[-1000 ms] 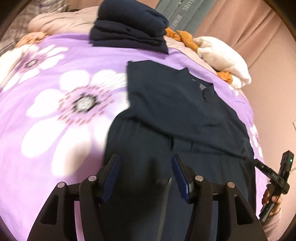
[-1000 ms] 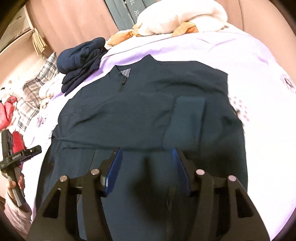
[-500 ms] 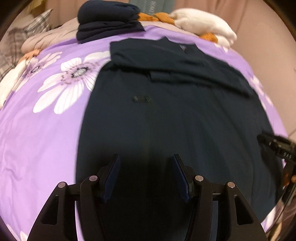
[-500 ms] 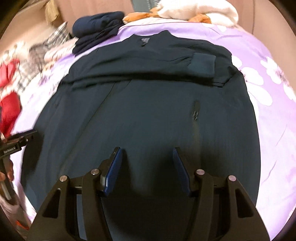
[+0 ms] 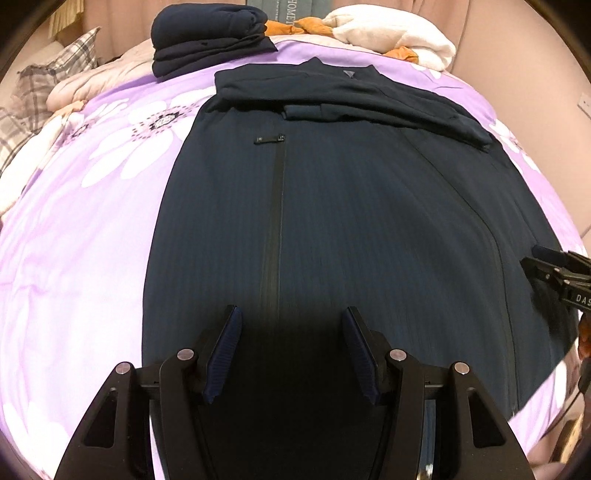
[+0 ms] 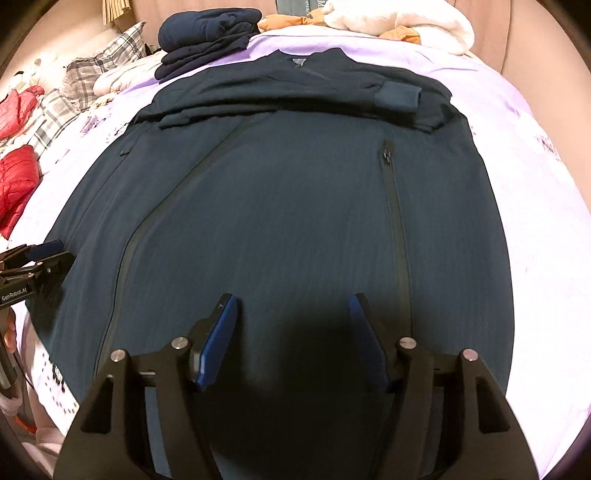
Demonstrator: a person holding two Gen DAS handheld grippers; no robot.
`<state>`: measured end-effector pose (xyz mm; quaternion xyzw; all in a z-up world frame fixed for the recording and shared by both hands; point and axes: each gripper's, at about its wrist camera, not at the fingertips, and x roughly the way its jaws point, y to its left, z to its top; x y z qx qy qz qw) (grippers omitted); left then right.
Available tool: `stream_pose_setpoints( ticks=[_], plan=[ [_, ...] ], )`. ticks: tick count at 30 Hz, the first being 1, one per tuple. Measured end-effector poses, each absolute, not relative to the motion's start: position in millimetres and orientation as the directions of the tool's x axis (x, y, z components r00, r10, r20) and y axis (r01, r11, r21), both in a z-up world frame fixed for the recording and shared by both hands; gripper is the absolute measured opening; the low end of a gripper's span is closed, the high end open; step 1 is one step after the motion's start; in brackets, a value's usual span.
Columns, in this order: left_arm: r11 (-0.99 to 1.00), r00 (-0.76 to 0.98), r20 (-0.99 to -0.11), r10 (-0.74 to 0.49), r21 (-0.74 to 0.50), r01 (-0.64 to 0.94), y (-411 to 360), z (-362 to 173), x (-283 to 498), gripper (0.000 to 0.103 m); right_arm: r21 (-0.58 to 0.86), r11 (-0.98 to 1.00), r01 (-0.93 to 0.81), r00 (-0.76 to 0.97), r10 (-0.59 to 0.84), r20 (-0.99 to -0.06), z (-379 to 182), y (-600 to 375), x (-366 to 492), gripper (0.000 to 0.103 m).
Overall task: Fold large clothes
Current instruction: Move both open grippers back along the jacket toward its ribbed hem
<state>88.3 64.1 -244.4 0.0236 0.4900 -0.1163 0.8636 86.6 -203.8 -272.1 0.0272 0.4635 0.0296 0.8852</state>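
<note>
Both fingers (image 5: 225,350) gape empty above the navy jacket (image 5: 351,206); right gripper (image 6: 291,339) is opening.

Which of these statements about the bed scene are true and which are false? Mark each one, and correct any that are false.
1. The navy jacket lies spread flat on the purple floral bedspread. True.
2. The jacket's sleeves hang off the sides of the bed. False: both sleeves are folded across its chest, near the collar.
3. A stack of folded dark clothes sits beyond the jacket, near the head of the bed. True.
4. The left gripper is clamped on the jacket's hem. False: its pads stand apart with nothing pinched between them.
5. The right gripper holds a red garment. False: it holds nothing; its jaws are opening above the jacket.
</note>
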Motion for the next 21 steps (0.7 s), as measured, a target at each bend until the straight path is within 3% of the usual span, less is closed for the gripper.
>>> stream_pose_setpoints(
  ticks=[21],
  plan=[
    [0.967, 0.473, -0.849, -0.235, -0.154, 0.204, 87, -242, 31, 0.056, 0.088, 0.996, -0.016, 0.539, 0.082, -0.838, -276, -195, 27, 0.066]
  ],
)
